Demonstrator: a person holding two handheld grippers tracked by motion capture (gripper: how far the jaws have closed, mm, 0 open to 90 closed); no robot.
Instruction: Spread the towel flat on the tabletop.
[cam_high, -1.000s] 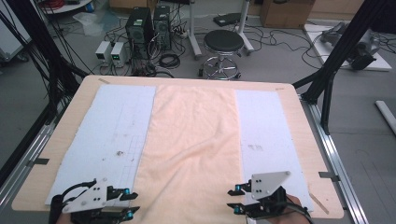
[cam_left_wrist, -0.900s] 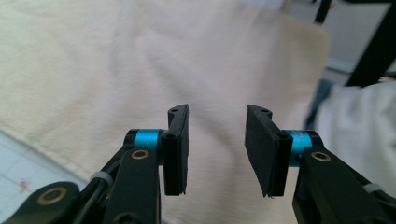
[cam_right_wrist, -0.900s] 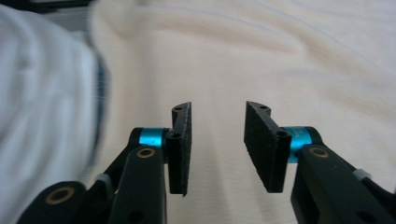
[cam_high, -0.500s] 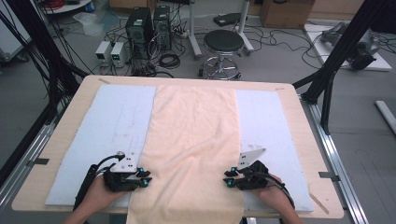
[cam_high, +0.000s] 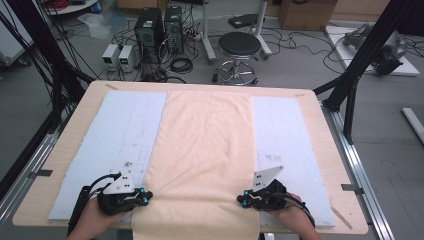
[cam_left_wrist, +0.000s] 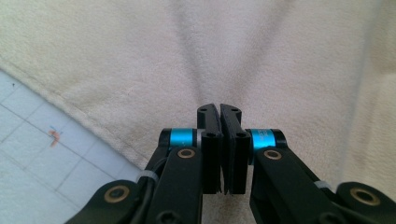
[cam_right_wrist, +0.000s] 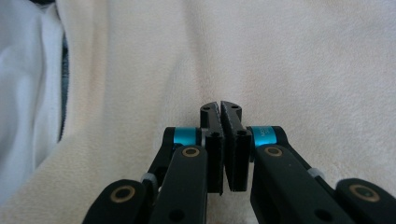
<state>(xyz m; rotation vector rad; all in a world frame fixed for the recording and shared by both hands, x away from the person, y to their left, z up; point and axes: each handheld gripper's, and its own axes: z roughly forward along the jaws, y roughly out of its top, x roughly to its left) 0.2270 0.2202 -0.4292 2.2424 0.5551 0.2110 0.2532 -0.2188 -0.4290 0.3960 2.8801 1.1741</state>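
Peach-coloured terry makes up the towel (cam_high: 205, 155), which lies flat down the middle of the table (cam_high: 320, 125) in the high view, between two pale blue mats (cam_high: 117, 145), its near end spilling over the near edge. The left hand-held gripper (cam_high: 142, 196) sits at the towel's near left edge and the right hand-held gripper (cam_high: 245, 198) at its near right edge, both low over the table. In the left gripper view the jaws are pressed together, and creases in the cloth (cam_left_wrist: 280, 70) fan out from the tips, so it seems pinched on the towel. The right gripper view shows the same: jaws closed, folds running to them across the fabric (cam_right_wrist: 303, 60). The towel looks soft, light and limp; it will sag and fold, so hems and corners are the best holds.
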